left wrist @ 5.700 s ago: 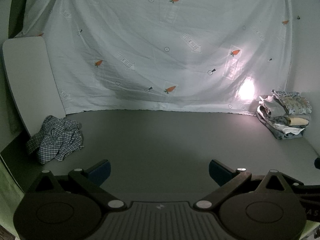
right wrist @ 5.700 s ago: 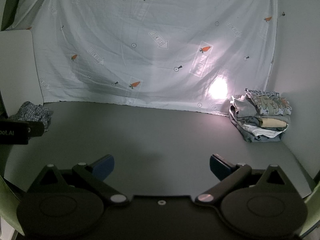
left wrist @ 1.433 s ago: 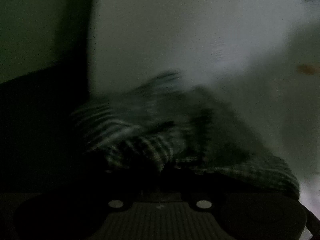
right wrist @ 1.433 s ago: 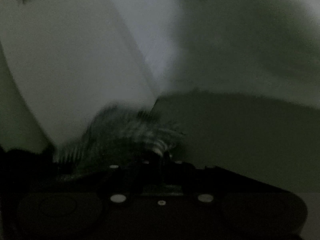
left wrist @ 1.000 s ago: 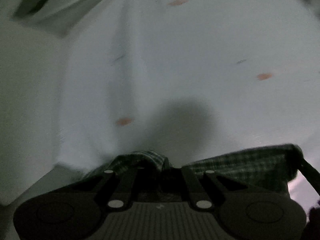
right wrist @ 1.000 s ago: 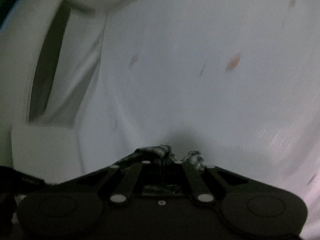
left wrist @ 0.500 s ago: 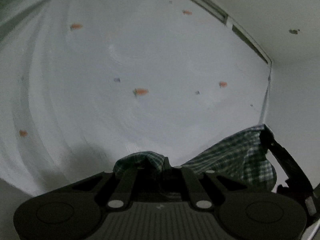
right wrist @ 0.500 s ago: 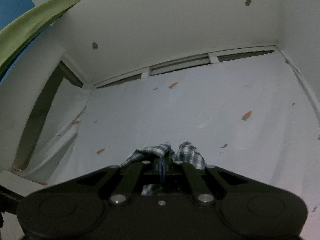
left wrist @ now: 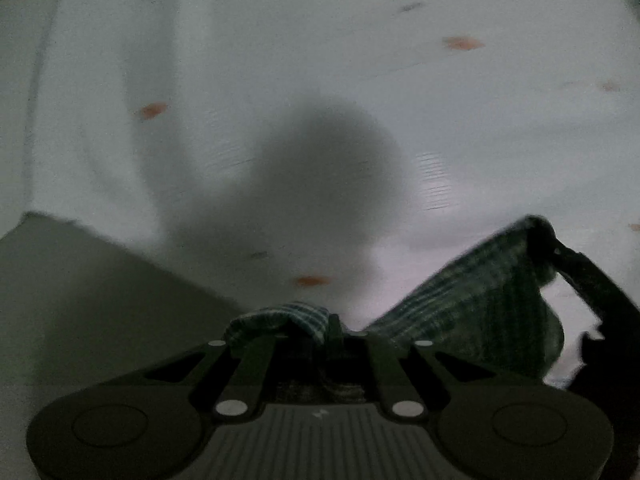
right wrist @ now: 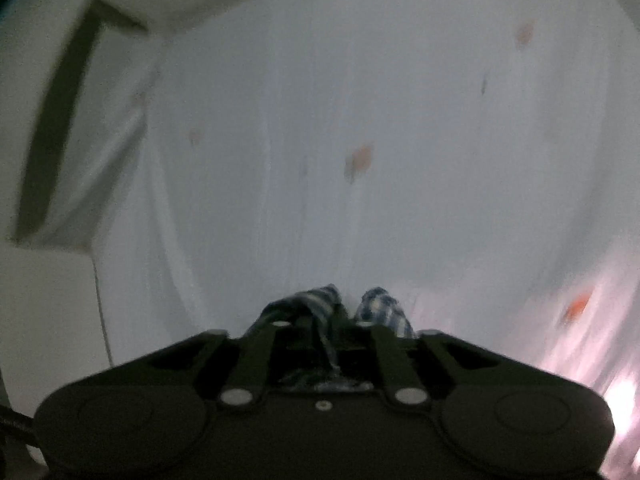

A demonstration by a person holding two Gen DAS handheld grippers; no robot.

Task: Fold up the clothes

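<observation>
The left gripper (left wrist: 338, 330) and right gripper (right wrist: 346, 314) are both clamped on the raised checked shirt (left wrist: 480, 312); judged step: spreading it, then laying it flat.

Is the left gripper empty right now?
No, the left gripper is shut on the checked shirt, whose cloth bunches between its fingers and stretches off to the right.
</observation>
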